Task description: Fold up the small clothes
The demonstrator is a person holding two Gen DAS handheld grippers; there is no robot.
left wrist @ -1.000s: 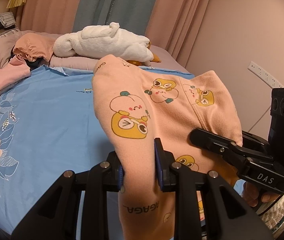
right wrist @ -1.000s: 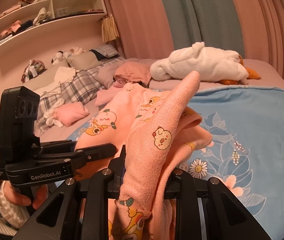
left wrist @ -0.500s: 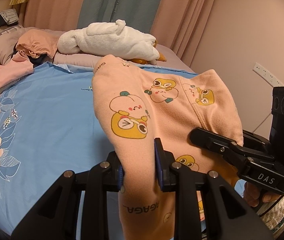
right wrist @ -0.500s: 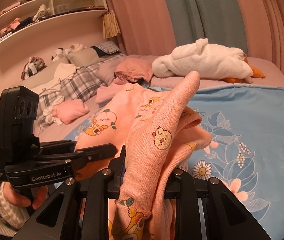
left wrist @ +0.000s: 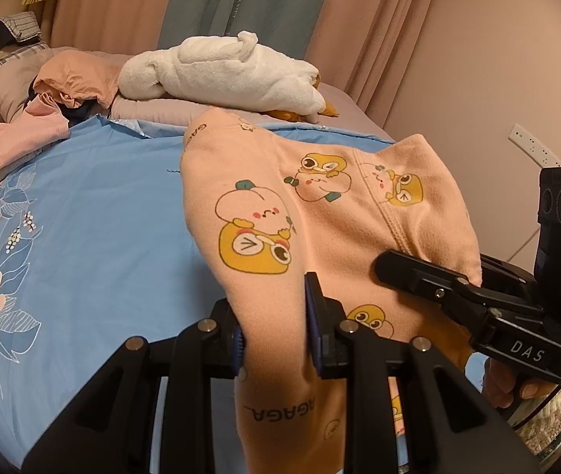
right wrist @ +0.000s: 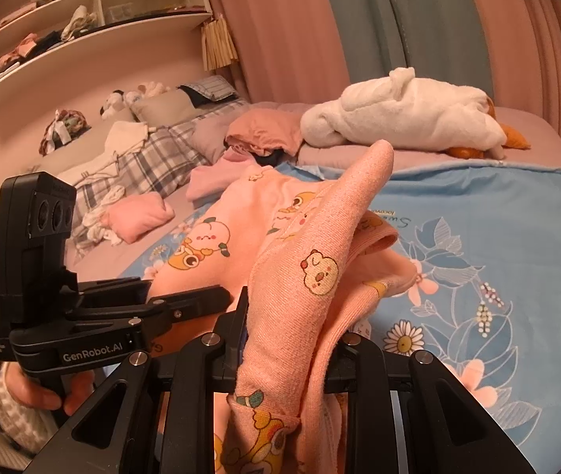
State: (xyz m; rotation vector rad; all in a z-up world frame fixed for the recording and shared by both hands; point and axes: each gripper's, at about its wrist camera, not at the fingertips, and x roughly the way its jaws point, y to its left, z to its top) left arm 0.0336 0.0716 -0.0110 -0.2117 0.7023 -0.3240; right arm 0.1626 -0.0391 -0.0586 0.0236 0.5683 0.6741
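A small peach garment [left wrist: 319,213] printed with yellow cartoon ducks is held up above the blue floral bedspread [left wrist: 83,217]. My left gripper [left wrist: 276,316] is shut on one edge of it. My right gripper [right wrist: 292,328] is shut on another bunched edge of the same garment [right wrist: 300,260]. The right gripper also shows in the left wrist view [left wrist: 458,288], clamping the cloth at the right. The left gripper shows in the right wrist view [right wrist: 154,308], at the left. The cloth hangs between both grippers, and its lower part is hidden behind the fingers.
A white plush duck [left wrist: 221,75] lies at the far side of the bed. Pink folded clothes [right wrist: 138,217] and a peach heap [right wrist: 264,130] sit near plaid pillows [right wrist: 154,158]. A wall [left wrist: 497,79] with a socket strip stands at the right. Shelves [right wrist: 63,19] hang above.
Both grippers keep their hold on the garment. The views have shifted slightly, with the bed and plush duck sliding right in the left wrist view; the cloth's shape is unchanged.
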